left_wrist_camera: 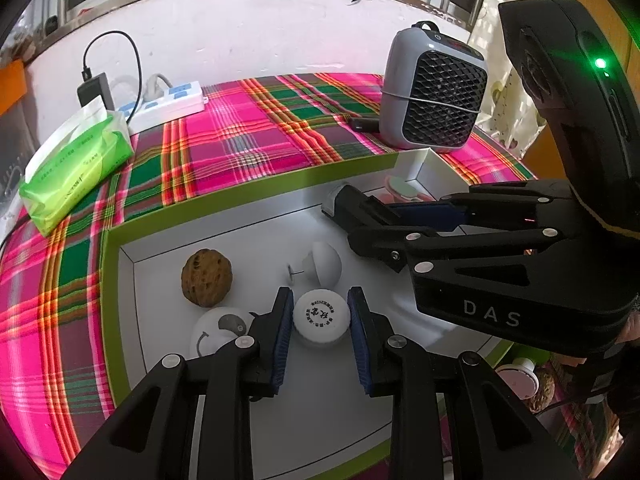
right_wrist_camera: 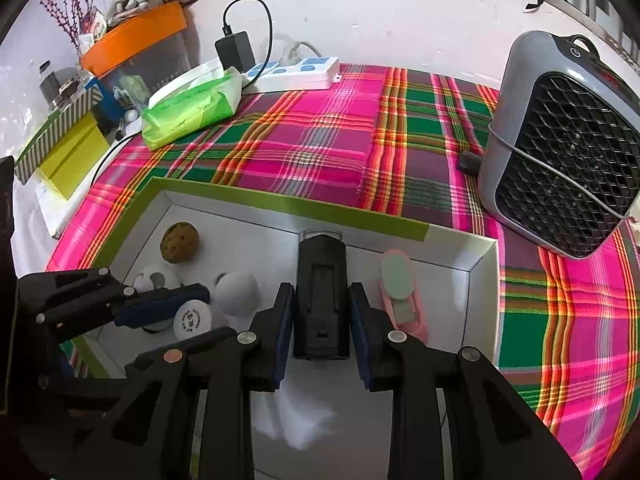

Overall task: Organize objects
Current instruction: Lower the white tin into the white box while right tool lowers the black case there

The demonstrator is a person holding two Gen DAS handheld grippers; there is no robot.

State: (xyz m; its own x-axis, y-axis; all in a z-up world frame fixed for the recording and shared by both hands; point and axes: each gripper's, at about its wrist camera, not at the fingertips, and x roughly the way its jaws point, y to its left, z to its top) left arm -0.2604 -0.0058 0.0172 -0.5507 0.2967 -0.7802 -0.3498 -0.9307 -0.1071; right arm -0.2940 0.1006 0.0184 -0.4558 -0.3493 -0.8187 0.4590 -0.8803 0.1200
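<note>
The white ball [left_wrist_camera: 320, 316], round and stamped with a black ring of characters too small to read, sat low in the frame's centre inside the green-rimmed white box [left_wrist_camera: 248, 190], clenched between the left gripper [left_wrist_camera: 320, 320] pads. The right gripper [right_wrist_camera: 320, 320] clasped a black rectangular device [right_wrist_camera: 321, 296]; "DAS" showed on its housing at right in the left view.
</note>
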